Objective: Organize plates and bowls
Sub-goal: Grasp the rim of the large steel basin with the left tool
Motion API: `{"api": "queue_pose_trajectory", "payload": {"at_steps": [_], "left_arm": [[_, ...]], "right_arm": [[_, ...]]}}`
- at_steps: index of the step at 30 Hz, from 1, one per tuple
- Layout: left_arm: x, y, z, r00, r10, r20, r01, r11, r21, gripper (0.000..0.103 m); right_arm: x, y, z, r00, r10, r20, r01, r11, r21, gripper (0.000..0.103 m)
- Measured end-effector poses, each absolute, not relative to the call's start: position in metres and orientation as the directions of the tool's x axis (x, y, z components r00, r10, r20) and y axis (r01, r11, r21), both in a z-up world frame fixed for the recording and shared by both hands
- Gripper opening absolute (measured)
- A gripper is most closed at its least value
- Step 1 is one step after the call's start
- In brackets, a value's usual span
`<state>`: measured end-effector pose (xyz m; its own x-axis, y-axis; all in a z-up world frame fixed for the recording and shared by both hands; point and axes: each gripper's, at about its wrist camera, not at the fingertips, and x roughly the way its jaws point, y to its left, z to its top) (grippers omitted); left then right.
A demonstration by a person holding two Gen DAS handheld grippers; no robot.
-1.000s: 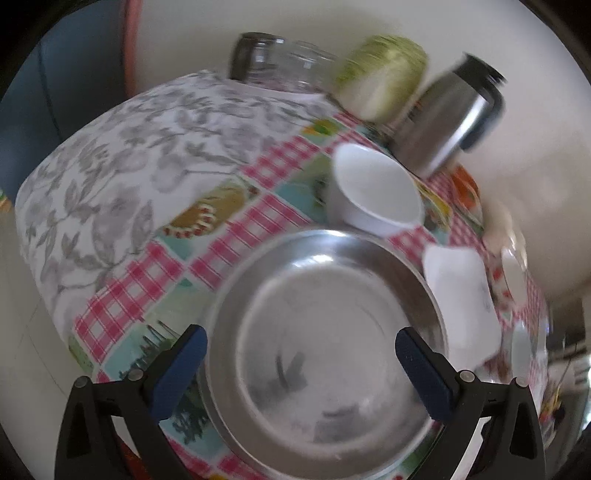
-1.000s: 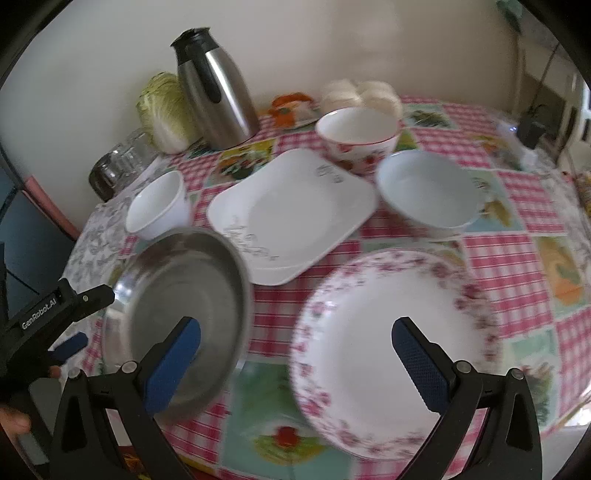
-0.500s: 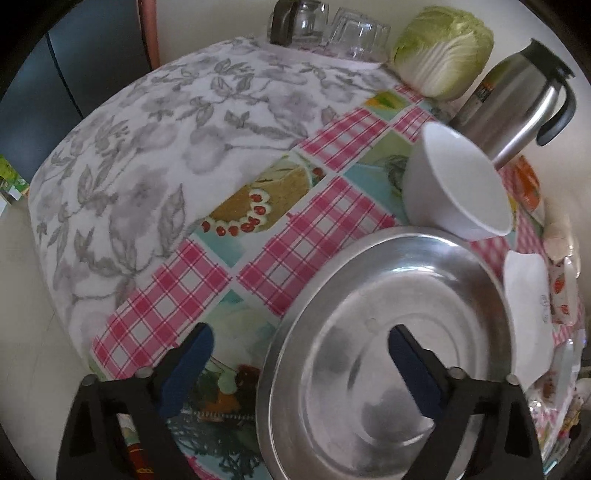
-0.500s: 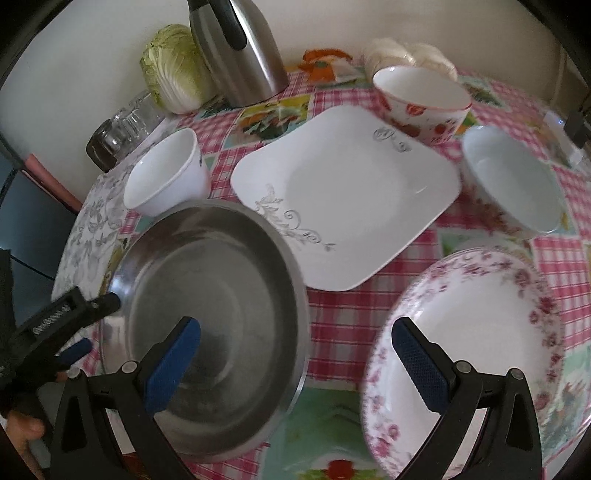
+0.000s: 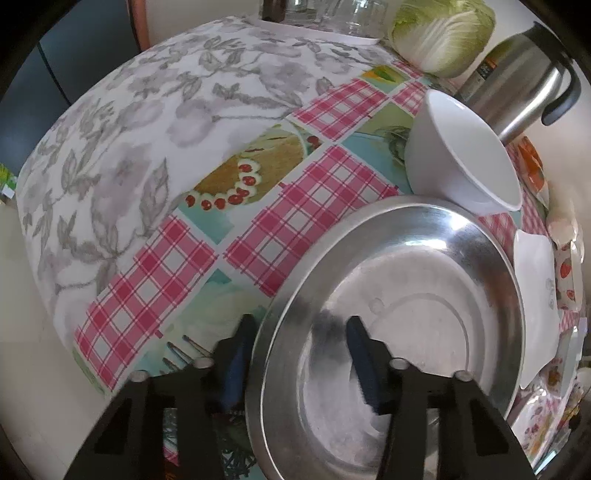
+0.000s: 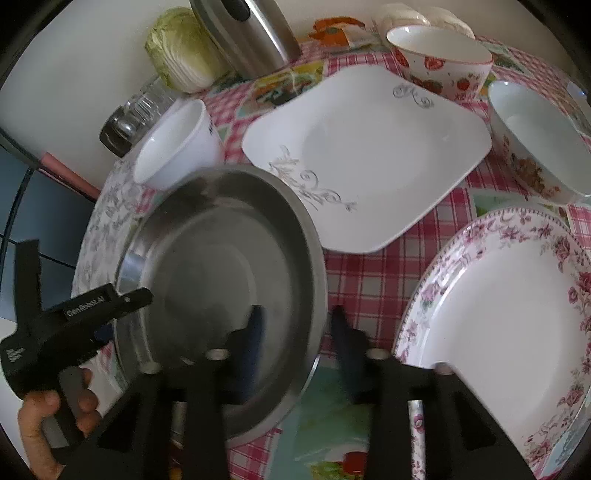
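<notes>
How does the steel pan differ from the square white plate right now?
The steel pan is round, grey metal and deep-sided; the square white plate is ceramic, shallow, with grey scrollwork. Both tongs, left and right, straddle the pan's rim, while nothing touches the plate. Both dishes are empty.

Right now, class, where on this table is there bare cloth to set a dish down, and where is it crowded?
Free: the grey floral cloth left of the steel plate, up to the glass jars. Crowded: around the square plate, white bowl, strawberry bowl and floral plate.
</notes>
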<state>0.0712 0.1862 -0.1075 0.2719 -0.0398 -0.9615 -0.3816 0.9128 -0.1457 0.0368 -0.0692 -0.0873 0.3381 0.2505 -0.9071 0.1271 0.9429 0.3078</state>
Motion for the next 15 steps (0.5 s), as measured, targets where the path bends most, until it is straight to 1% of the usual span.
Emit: {"api": "queue_pose_trajectory", "payload": {"at_steps": [1, 4, 6, 11, 15], "left_arm": [[0.071, 0.186, -0.108, 0.27, -0.027, -0.963, -0.383, 0.914, -0.133, 0.045], [0.072, 0.183, -0.109, 0.27, 0.002, -0.963, -0.402, 0.909, -0.111, 0.033], [0.07, 0.184, -0.108, 0.28, -0.018, -0.96, -0.41, 0.902, -0.137, 0.031], [0.063, 0.196, -0.094, 0.315, -0.051, -0.948, -0.412, 0.892, -0.185, 0.026], [0.054, 0.196, -0.076, 0.364, -0.068, -0.929, -0.402, 0.888, -0.222, 0.024]], "right_arm": [[0.037, -0.07, -0.088, 0.335, 0.25, -0.908, 0.122, 0.944, 0.306, 0.021], [0.037, -0.069, -0.086, 0.337, 0.234, -0.912, 0.112, 0.952, 0.285, 0.015], [0.037, -0.071, -0.084, 0.339, 0.232, -0.912, 0.11, 0.953, 0.283, 0.013], [0.03, -0.075, -0.069, 0.386, 0.235, -0.892, 0.083, 0.954, 0.287, 0.013], [0.025, -0.08, -0.056, 0.421, 0.261, -0.868, 0.073, 0.945, 0.32, 0.014]]}}
